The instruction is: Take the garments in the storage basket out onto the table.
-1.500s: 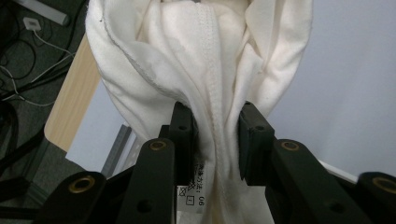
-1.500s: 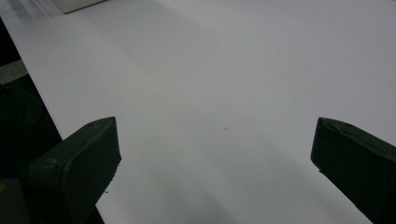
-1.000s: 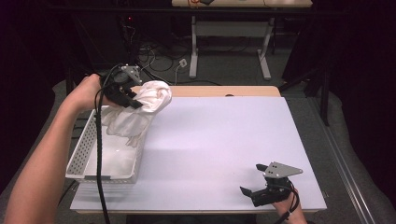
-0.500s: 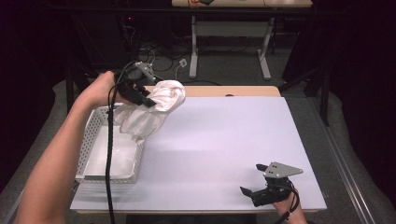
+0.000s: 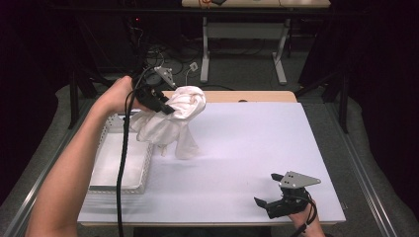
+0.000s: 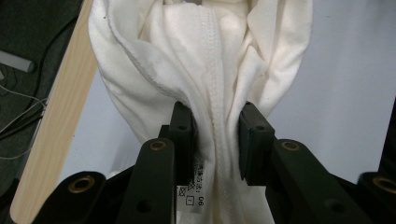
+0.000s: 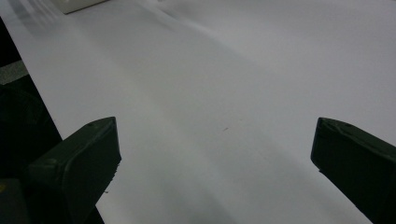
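White garment [image 5: 173, 123]: bunched, hanging clear of the bench [image 5: 247, 148], just right of the white basket [image 5: 121, 168]. Left gripper [image 5: 165, 106]: clamped on its gathered fabric. Right gripper [image 5: 267, 197]: jaws wide apart, nothing between them, well right of the basket.

left gripper [image 5: 167, 106] clutching white cloth [image 5: 173, 121] (bunched), lifted

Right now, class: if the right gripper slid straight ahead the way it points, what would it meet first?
Probably nothing soon: the right gripper, fingers open, faces bare white table. The white basket lies farther along, though depth is unclear.
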Demonstrator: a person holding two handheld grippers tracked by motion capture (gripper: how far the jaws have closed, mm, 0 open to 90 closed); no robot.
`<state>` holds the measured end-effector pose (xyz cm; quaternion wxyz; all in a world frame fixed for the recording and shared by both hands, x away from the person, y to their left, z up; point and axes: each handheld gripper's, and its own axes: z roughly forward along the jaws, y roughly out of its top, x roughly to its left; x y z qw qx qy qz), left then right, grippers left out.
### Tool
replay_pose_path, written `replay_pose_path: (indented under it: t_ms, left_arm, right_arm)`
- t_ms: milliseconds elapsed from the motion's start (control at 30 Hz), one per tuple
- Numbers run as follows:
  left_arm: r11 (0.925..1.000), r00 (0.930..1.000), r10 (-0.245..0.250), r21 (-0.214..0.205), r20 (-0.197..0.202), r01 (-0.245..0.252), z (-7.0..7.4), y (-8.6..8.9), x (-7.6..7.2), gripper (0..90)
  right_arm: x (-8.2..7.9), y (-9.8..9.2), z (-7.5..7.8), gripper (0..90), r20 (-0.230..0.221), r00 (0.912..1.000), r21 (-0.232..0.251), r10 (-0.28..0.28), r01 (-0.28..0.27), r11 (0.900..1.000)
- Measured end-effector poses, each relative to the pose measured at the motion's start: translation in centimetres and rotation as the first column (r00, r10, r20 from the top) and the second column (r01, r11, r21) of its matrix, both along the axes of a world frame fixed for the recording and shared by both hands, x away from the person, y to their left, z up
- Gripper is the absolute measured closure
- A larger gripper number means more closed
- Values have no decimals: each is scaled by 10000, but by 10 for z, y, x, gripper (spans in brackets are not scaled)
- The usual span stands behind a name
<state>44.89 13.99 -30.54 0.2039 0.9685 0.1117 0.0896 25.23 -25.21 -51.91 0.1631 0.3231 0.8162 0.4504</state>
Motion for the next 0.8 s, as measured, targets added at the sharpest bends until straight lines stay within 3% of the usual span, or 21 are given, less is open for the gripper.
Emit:
replay_pose_path:
  t_ms: [800]
  left_arm:
    - [9993, 9994, -335, -168, 81, 336, -13, -30, 0, 708]
  right_arm:
    - [0, 0, 0, 11, 100, 9999, -12, -12, 12, 10000]
